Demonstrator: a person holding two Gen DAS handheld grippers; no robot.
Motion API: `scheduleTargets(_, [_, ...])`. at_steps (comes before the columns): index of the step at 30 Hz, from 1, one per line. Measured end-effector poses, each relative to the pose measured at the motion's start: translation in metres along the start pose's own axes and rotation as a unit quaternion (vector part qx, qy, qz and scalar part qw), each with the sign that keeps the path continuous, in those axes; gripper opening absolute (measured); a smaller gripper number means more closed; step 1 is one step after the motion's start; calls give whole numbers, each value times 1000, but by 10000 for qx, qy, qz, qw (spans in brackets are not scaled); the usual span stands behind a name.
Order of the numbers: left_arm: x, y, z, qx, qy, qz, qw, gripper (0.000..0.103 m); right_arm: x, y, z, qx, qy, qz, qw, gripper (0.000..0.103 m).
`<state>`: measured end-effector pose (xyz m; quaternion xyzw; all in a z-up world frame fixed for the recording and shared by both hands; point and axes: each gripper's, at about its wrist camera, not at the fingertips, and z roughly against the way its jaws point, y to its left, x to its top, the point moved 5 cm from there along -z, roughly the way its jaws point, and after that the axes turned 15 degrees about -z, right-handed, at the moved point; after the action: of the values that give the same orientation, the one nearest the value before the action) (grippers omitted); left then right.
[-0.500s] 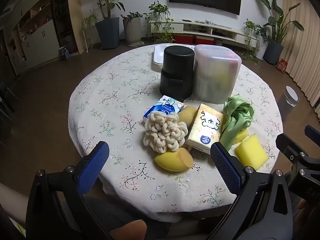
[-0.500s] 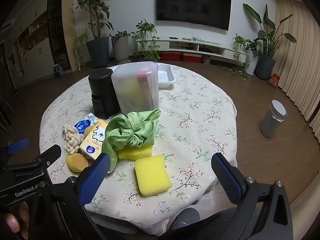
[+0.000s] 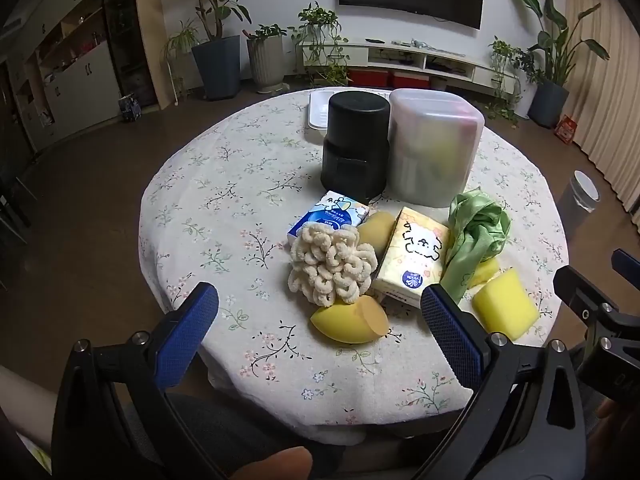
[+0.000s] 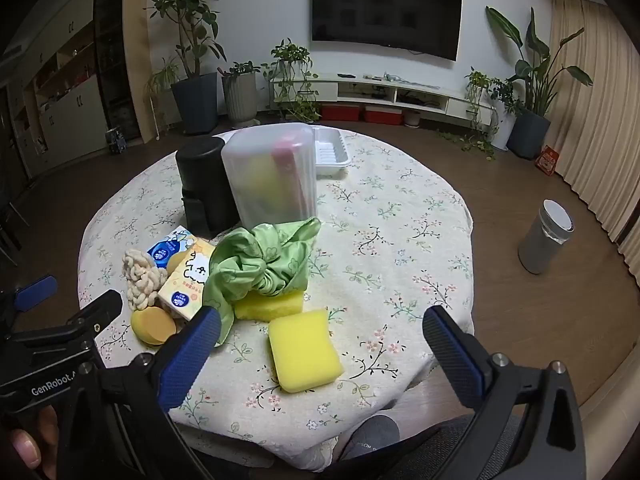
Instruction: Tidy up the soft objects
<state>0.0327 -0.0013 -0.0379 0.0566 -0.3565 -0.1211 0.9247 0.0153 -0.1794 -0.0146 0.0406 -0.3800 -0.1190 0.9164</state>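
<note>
1. Covering the whole scene, a round table in a floral cream cloth (image 3: 224,184), unmoved against the half-second-older views.
2. Standing at the far middle, touching side by side: a translucent lidded plastic tub (image 3: 434,148) with soft items dimly inside, and a black cylindrical canister (image 3: 356,144); behind both, a white plastic tray (image 4: 332,152).
3. Hovering low over the near edge, left gripper (image 3: 320,322): jaws spread wide, holding nothing, no nearer to the pile than a moment ago.
4. Hovering beside it, right gripper (image 4: 322,338): jaws likewise wide apart and empty, framing the nearest sponge.
5. Lying loose in front of the tub: green satin scrunchie (image 4: 264,264) draped on a yellow sponge slab (image 4: 268,304); yellow rectangular sponge (image 4: 304,350) just nearer.
6. Clustered leftward: yellow cartoon tissue pack (image 3: 412,256), blue tissue pack (image 3: 328,214), cream looped chenille puff (image 3: 332,266), yellow egg-shaped makeup sponge (image 3: 348,324).
7. Changing almost nothing so far; sorting apparently not yet begun, every loose piece still awaiting pickup.
</note>
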Motion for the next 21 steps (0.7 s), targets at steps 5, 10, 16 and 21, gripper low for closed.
scheduleTargets(5, [2,3,0,23,4,37,10000,103,1,-1,0,3,-5,0,10000,103])
scheduleTargets(10, [2,4,1,35,-4,42,10000,103,1,-1,0,6,1,-2,10000,103])
scheduleTargets(16, [2,4,1,42,-1,41,10000,103,1,-1,0,6,-3,-6,10000,103])
scheduleTargets(21, [2,4,1,42,-5,43,10000,103,1,-1,0,9,0,-6,10000,103])
